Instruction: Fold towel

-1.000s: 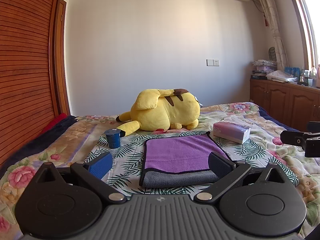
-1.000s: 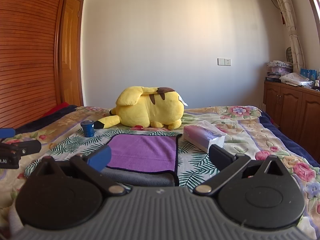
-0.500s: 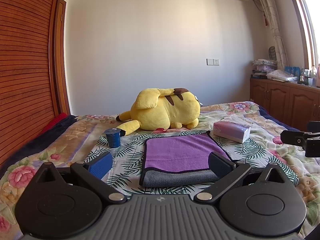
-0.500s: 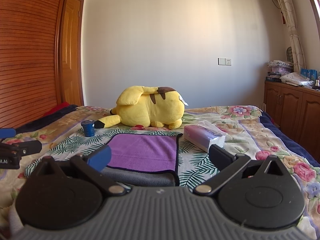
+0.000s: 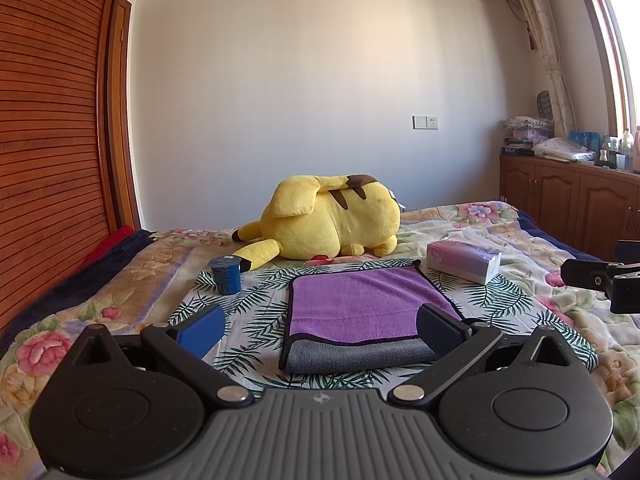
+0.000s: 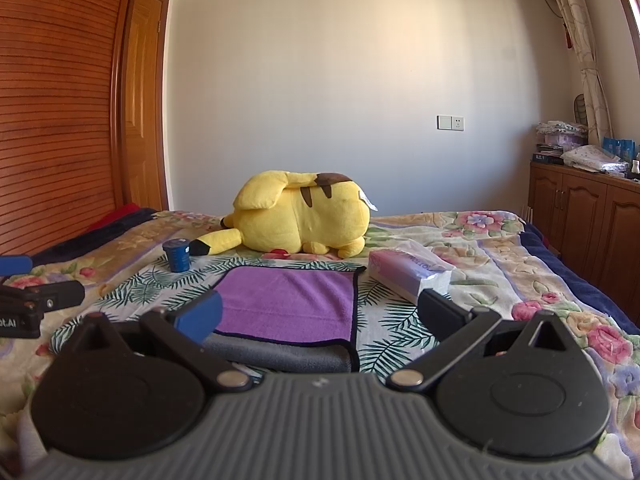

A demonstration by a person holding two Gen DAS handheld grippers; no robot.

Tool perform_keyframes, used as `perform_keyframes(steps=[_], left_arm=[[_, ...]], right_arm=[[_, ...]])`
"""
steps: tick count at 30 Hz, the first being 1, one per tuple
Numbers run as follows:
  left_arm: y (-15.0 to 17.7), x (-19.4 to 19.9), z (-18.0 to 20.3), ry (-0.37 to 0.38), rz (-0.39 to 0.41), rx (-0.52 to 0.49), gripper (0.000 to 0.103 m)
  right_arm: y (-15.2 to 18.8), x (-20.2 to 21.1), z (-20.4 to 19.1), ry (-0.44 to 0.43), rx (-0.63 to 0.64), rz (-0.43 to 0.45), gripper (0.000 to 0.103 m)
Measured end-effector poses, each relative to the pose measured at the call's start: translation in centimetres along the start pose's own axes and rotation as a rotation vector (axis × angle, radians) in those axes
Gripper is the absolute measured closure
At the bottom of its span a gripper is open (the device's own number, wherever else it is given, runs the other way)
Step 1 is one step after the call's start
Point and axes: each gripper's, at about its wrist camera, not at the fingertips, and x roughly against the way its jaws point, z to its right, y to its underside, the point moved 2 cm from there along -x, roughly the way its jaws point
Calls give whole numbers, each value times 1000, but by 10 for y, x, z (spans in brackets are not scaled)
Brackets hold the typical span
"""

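A purple towel (image 5: 364,304) with a grey underside lies folded flat on the palm-leaf cloth on the bed; its grey folded edge faces me. It also shows in the right wrist view (image 6: 288,300). My left gripper (image 5: 320,326) is open and empty, held just short of the towel's near edge. My right gripper (image 6: 320,314) is open and empty, near the towel's near right corner. Each gripper's tip shows at the edge of the other's view.
A yellow plush toy (image 5: 332,220) lies behind the towel. A blue cup (image 5: 226,276) stands to the towel's left and a pink tissue pack (image 5: 464,260) to its right. A wooden wardrobe (image 5: 48,140) lines the left; cabinets (image 5: 580,204) stand at the right.
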Motion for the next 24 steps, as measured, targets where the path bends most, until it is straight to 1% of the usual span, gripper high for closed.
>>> perform_keyframes(steps=[20,24], left_arm=[[0,0,0,0,-3,-2,16],[7,-3,4,0,-9,-7,16]], right_arm=[[0,0,1,0,0,0,0],[0,0,1,0,0,0,0]])
